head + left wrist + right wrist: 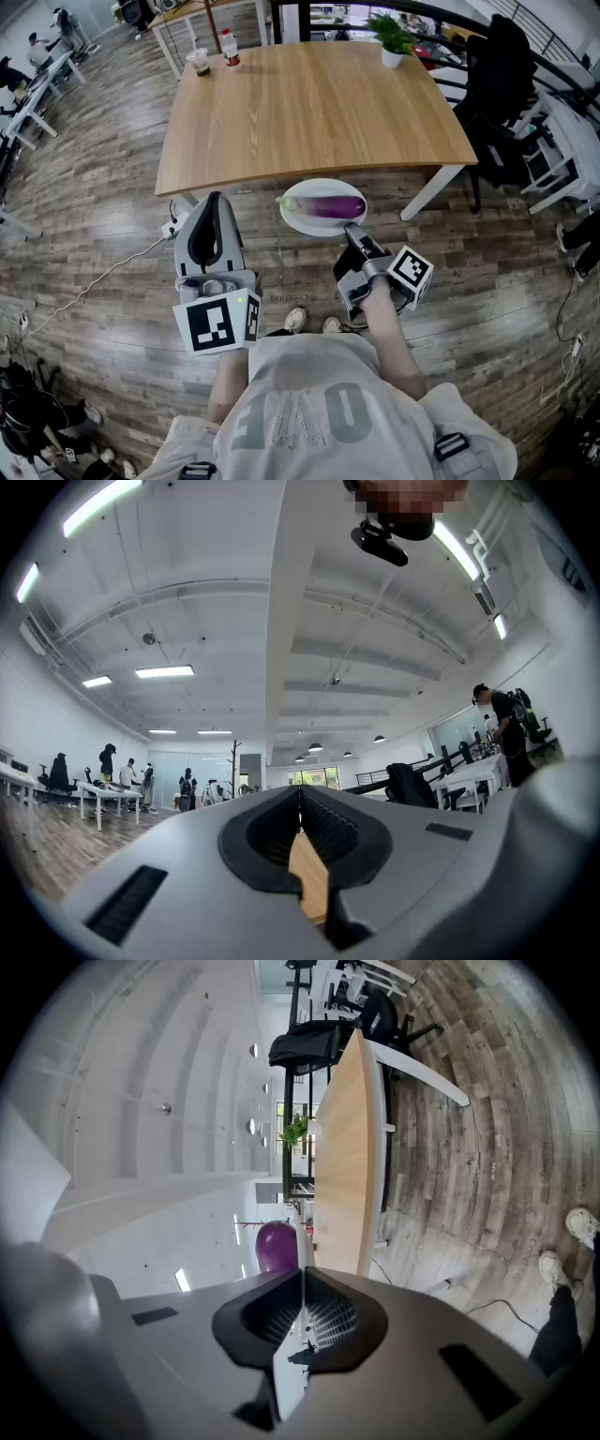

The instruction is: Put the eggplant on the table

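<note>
Grippers come first, just ahead of the person's chest. The left gripper point(215, 202) is empty, jaws fully together, aimed toward the table point(309, 103). The right gripper point(352, 229) is clamped tight on the near rim of a white plate point(300, 223). On that plate lies the eggplant point(336, 206), held over the floor point(94, 187) just short of the table's near edge, not on the tabletop. Its long axis runs left-right, parallel to that edge, green stem end left, rounded purple end right. In the right gripper view the plate point(286, 1372) shows edge-on between the jaws, and only one purple end of the eggplant point(277, 1246) clears them. The wood tabletop carries a cup point(198, 62), a bottle point(229, 49) and a potted plant point(392, 42) along its far edge. A white cable point(112, 274) crosses the plank floor; chairs point(502, 94) and desks point(37, 94) stand beyond.
</note>
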Motion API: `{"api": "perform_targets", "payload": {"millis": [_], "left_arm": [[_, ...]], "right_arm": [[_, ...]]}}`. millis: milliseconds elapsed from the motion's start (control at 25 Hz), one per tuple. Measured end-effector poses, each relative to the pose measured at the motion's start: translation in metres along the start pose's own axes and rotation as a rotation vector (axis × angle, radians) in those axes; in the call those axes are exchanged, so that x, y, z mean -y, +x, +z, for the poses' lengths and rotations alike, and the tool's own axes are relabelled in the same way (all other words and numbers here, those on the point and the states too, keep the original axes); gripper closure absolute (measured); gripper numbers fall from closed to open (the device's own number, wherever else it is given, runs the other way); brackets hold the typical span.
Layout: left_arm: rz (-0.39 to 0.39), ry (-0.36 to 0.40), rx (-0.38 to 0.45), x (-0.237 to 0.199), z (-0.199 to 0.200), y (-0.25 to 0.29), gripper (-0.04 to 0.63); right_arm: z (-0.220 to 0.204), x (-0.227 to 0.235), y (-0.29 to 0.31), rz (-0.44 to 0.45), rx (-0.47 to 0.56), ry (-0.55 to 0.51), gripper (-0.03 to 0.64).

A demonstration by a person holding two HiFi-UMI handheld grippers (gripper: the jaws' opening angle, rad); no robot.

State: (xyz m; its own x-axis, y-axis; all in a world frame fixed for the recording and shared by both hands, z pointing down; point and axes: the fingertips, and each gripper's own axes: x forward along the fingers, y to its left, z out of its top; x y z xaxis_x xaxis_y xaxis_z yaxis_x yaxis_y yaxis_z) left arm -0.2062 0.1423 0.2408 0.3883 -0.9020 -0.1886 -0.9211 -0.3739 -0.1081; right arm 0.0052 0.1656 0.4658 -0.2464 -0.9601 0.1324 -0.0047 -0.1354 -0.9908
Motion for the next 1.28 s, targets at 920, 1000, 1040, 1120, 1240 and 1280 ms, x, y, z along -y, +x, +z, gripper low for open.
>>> {"api": "perform_targets", "payload": {"millis": [920, 1000, 1040, 1120, 1240, 1280], "left_arm": [[0.132, -0.005, -0.012, 0.037, -0.008, -0.023, 0.588], [0.137, 0.001, -0.001, 0.034, -0.01, -0.016, 0.588], [0.141, 0.003, 0.002, 0.033, -0.013, -0.013, 0.588], [0.152, 0.008, 0.005, 0.038, -0.02, -0.006, 0.588], [0.156, 0.018, 0.016, 0.044, -0.031, 0.01, 0.588], [0.156, 0.017, 0.018, 0.044, -0.035, 0.018, 0.588]], "right_arm": [[0.062, 0.014, -0.037, 0.008, -0.041, -0.024, 0.591], [0.069, 0.016, -0.033, 0.011, -0.035, -0.033, 0.591], [0.073, 0.019, -0.031, 0.008, -0.031, -0.037, 0.591], [0.087, 0.03, -0.028, 0.0, -0.026, -0.037, 0.591], [0.107, 0.037, -0.017, 0.006, -0.02, -0.037, 0.591], [0.112, 0.037, -0.011, 0.011, -0.018, -0.042, 0.591]]}}
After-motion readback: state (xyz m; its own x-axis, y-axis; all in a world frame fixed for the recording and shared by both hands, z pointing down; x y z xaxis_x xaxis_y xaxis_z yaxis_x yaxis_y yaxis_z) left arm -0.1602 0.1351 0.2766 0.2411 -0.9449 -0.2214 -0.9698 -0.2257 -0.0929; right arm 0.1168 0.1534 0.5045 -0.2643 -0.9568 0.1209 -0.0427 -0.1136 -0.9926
